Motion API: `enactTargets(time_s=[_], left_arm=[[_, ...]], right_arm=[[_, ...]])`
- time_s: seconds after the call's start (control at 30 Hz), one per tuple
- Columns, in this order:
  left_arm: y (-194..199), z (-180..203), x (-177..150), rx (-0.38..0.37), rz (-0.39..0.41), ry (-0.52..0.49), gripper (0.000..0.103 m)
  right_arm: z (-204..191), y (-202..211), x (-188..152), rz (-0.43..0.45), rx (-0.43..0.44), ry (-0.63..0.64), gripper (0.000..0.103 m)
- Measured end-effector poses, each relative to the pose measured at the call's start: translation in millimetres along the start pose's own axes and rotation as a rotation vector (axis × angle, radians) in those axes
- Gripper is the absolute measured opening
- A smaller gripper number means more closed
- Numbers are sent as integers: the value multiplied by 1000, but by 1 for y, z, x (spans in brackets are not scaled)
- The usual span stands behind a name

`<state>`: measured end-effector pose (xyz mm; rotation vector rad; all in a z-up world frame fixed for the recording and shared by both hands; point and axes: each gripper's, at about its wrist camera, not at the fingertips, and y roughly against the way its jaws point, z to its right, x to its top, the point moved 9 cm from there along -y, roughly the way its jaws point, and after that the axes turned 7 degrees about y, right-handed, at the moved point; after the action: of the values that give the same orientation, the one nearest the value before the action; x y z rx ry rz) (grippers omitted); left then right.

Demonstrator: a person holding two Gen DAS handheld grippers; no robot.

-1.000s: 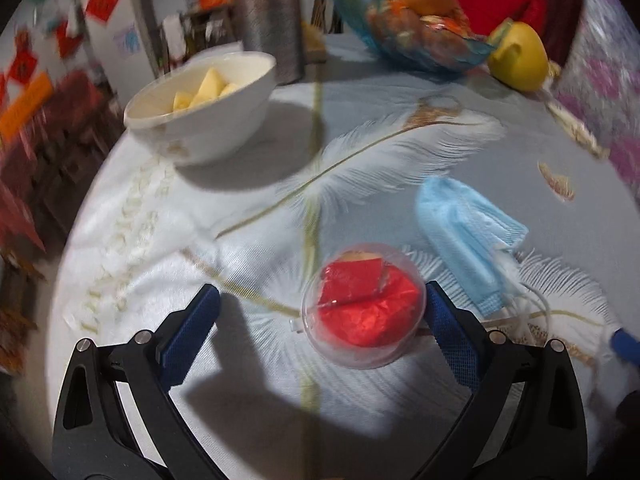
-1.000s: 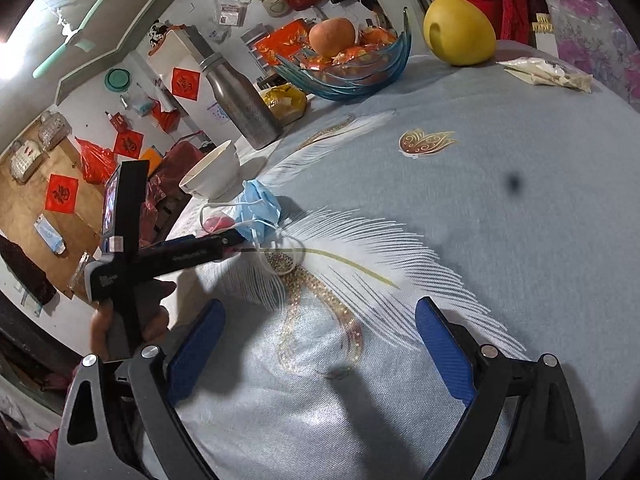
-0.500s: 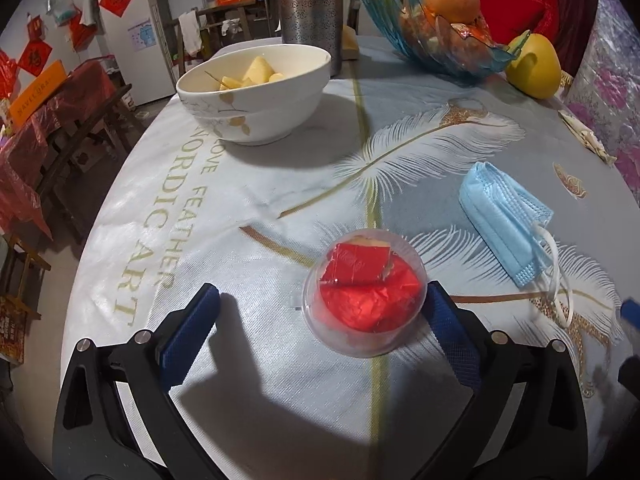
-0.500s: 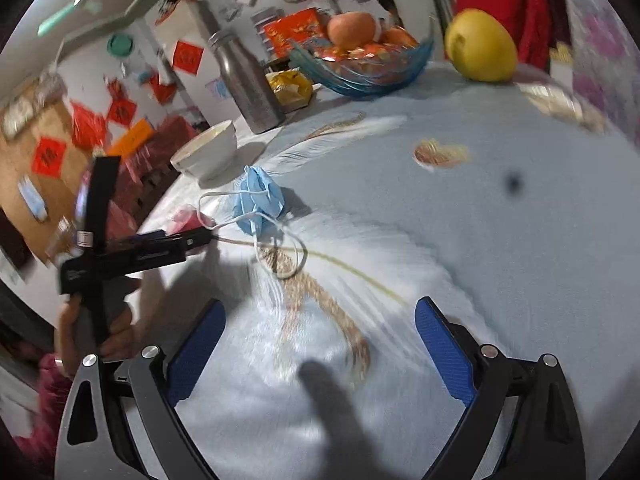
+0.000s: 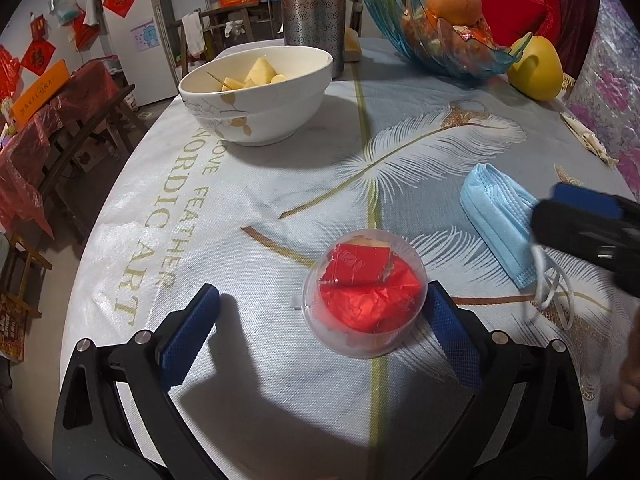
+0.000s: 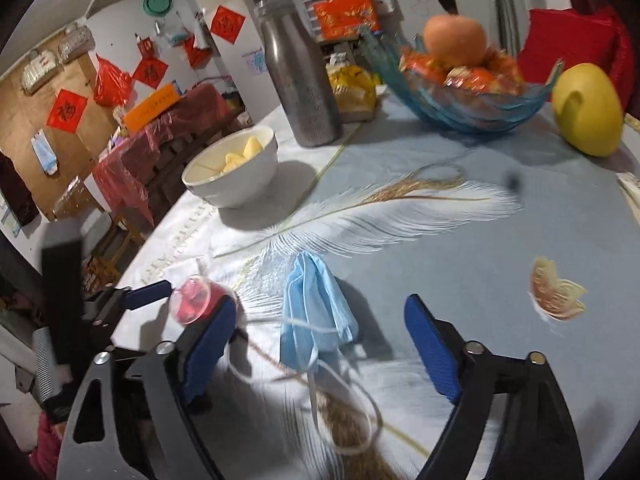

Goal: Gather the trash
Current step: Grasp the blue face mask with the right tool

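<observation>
A clear plastic cup (image 5: 364,300) stuffed with red wrappers stands on the feather-print tablecloth (image 5: 248,184). It sits between the jaws of my open left gripper (image 5: 320,332), close against the right pad; the left pad is well clear of it. A folded blue face mask (image 5: 496,216) lies to the right, its white ear loops trailing toward me. My right gripper (image 6: 320,344) hangs over the mask (image 6: 316,304), which lies between its fingers. The jaws are closing, but neither pad touches the mask. The cup (image 6: 196,298) and the left gripper (image 6: 132,296) appear at the left of the right wrist view.
A white bowl (image 5: 256,92) of cut fruit, a steel flask (image 5: 314,4), a blue glass fruit bowl (image 5: 440,48) and a yellow pomelo (image 5: 536,68) stand at the back. A small wrapper (image 5: 588,140) lies by the right edge. The table's rim curves along the left.
My right gripper swung left across the table until the mask came between its fingers, and its jaws narrowed a little. The left gripper has stayed around the cup.
</observation>
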<state>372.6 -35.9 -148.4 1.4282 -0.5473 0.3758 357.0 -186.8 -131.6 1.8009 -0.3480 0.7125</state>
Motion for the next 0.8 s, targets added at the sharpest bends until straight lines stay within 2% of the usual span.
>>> enactTargets(time_s=[0.1,0.17,0.2,0.3,0.37,0.5,0.63,0.8], left_arm=[[0,0,0,1,1,1,98],[1,-1,0,2,2,3,98],[1,-1,0,2,2,3,98],[1,-1,0,2,2,2,98],[1,-1,0,2,3,4,98],[1,-2,0,2,3,4,98],[1,-2,0,5,3,5,98],[1,-2,0,6,3,7,98]], right_arm=[[-2,-11,-5,-23,21,-4,74],[-5,-14,-9,-31,25,9,66],[-6,-16,-10,-38,20,21,55],[-2,-14,-12,-33,-28,51,30],[4,-10,-15,-32,-39,40,21],[24,2,-23,-24,-110,21,20],[32,5,-26,-18,-101,-4,20],[28,4,-27,-9,-140,38,23]])
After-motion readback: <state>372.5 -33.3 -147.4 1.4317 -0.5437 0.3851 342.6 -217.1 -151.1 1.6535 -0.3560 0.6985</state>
